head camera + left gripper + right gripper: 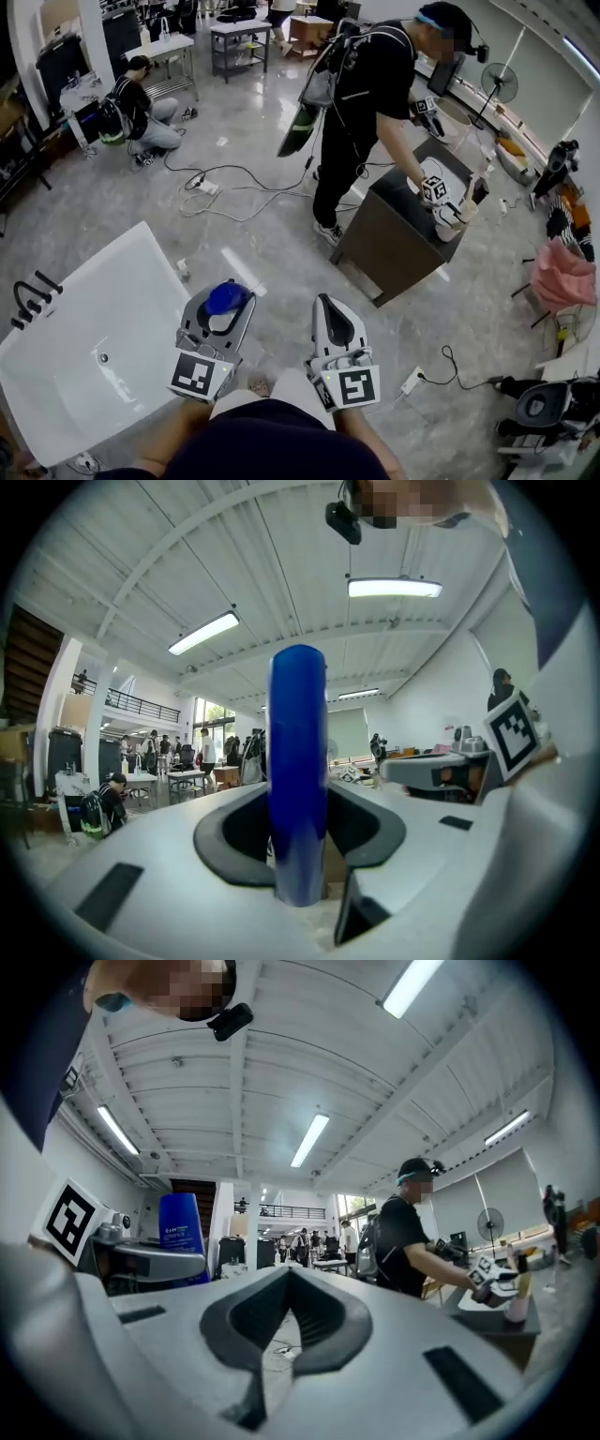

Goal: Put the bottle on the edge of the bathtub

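A: The room is a big hall with a grey shiny floor (272,244), and cables lie on it. At the lower left of the head view stands a white bathtub (141,248) with a black tap (28,295) at its corner.

B: And where is the bottle?

A: The blue bottle (298,761) is in the left hand-held gripper (228,314). The two jaws pinch it from both sides, and it stands upright between them. In the head view it is over the floor, just beside the right side of the bathtub. It does not touch the rim.

B: What about the other one?

A: The right hand-held gripper (326,305) holds nothing. Its jaws are pressed together. It is near the left one, on its right side, and both point away from the person.

B: Are there other people?

A: Yes. A person in black clothes (375,94) stands at a dark cabinet (394,244) and works with two grippers. Another person (141,112) crouches on the floor at the far left, near a metal surface (169,47).
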A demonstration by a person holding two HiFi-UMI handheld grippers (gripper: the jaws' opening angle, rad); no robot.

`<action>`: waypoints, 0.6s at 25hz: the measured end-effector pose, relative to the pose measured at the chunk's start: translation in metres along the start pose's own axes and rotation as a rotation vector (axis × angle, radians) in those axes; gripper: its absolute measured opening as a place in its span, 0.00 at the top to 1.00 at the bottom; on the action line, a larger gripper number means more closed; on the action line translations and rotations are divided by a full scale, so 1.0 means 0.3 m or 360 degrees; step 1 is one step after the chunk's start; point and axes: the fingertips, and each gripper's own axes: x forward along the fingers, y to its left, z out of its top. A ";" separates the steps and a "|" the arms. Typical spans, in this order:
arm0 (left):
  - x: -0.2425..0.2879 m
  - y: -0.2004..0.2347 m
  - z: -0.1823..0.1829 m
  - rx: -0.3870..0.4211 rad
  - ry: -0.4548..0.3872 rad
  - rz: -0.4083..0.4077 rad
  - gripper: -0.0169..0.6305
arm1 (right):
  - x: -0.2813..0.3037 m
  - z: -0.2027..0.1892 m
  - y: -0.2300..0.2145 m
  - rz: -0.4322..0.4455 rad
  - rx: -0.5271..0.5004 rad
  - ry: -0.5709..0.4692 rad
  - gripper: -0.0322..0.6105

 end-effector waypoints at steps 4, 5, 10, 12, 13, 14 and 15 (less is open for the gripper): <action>0.027 0.126 -0.028 -0.0044 0.0026 0.0184 0.73 | 0.186 -0.038 0.030 0.0210 0.0009 0.0042 0.95; 0.032 0.166 -0.031 -0.0050 0.0026 0.0238 0.73 | 0.239 -0.037 0.044 0.0271 0.0002 0.0032 0.95; 0.072 0.405 -0.041 -0.0019 -0.0013 0.0570 0.73 | 0.543 -0.013 0.094 0.0557 -0.0041 -0.0056 0.95; 0.095 0.503 -0.032 -0.0021 -0.0022 0.0698 0.73 | 0.663 0.004 0.111 0.0666 -0.0051 -0.0083 0.95; 0.108 0.551 -0.024 -0.0019 -0.0026 0.0749 0.73 | 0.722 0.014 0.118 0.0713 -0.0056 -0.0096 0.95; 0.124 0.595 -0.019 -0.0012 -0.0030 0.0792 0.73 | 0.778 0.021 0.121 0.0750 -0.0060 -0.0107 0.95; 0.142 0.634 -0.017 -0.0005 -0.0033 0.0830 0.73 | 0.829 0.024 0.120 0.0781 -0.0063 -0.0115 0.95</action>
